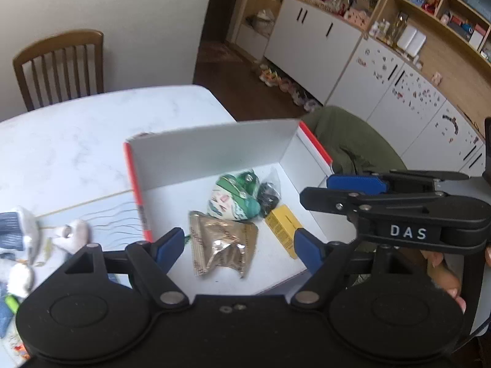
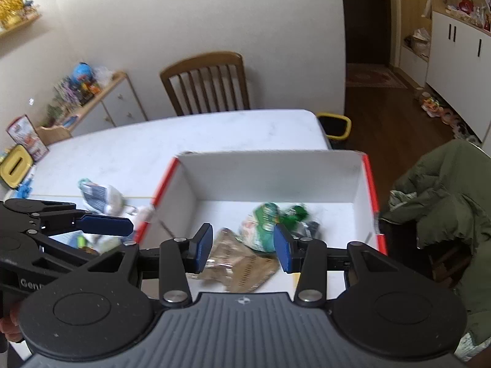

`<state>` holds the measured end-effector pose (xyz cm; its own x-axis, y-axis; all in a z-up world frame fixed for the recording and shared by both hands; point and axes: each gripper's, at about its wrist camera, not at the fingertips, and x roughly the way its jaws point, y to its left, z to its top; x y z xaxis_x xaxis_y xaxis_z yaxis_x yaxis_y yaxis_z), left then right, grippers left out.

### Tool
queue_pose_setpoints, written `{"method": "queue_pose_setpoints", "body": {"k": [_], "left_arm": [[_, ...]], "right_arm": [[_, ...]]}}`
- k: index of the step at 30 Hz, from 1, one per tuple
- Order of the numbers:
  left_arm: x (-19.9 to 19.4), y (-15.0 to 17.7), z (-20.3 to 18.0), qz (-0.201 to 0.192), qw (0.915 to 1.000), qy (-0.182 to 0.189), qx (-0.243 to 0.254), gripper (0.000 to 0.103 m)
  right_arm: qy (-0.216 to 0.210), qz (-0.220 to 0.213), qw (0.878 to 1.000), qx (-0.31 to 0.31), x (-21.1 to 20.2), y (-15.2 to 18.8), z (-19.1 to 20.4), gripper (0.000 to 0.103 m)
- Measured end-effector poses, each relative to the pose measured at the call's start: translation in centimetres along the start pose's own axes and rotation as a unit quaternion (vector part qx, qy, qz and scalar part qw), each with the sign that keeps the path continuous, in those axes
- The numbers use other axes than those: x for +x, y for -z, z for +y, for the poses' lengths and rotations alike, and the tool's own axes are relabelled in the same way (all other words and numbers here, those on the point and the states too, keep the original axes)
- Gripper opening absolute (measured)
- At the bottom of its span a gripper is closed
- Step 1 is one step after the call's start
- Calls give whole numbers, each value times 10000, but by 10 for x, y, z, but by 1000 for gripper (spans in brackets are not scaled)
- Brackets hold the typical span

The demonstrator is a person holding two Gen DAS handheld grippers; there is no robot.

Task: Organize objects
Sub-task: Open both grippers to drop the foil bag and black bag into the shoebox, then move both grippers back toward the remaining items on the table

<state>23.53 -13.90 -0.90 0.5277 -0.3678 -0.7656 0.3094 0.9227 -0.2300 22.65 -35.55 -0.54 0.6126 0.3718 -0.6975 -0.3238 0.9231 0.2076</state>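
The box [image 1: 214,150], white inside with red edges, is sitting on the right part of the table [image 1: 76,141], and it is holding four things already: a gold foil packet [image 1: 222,247] lying nearest, a green and white pouch [image 1: 233,197] just beyond it, a small dark bag [image 1: 269,197] to the right of the pouch, and a yellow carton [image 1: 284,228] lying at the near right. Outside, to the left of the box, loose things are waiting on the table: a blue and white bundle [image 2: 98,197] and a pale soft piece [image 1: 72,234], with more clutter near the edge that is too blurred to name.

The left gripper [image 1: 239,250] is hovering above the foil packet with its jaws wide apart and nothing between them. The right gripper [image 2: 242,247] is hanging over the near part of the box, jaws also apart and empty.

The step in hand is probably fetching the next loose piece. It pays to swing the left gripper across to the pile, coming down over the bundle with the jaws straddling its middle, and lifting clear of the box wall before dropping it into the bare far corner.
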Motion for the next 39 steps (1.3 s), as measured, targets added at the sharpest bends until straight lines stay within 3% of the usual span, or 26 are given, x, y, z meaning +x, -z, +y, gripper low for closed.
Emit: {"method": "queue_pose_setpoints", "body": {"k": [12,14,20,26,32,39], "left_arm": [[-72,23,54,-612,9975,-351,-11,86],[-77,28,65,-633,9972,-396,-45,86],[-96,41,101,-703,9963,-494,-94,93],[-112,51,146,-779,9946,-630,-274,102],[-115,58,193,-759,9920,-848,-542,102],[-119,66,242,-761,9886,-1122,-656,103]], "right_arm": [[-313,-263,9989,-215,-16,12,71,49],[-363,-263,9988,-218,-15,15,82,56],[-433,-201,9987,-191,-4,20,118,57],[-520,-68,9985,-143,13,27,152,67],[-530,116,9983,-200,35,33,186,75],[-502,327,9976,-345,59,41,223,76]]}}
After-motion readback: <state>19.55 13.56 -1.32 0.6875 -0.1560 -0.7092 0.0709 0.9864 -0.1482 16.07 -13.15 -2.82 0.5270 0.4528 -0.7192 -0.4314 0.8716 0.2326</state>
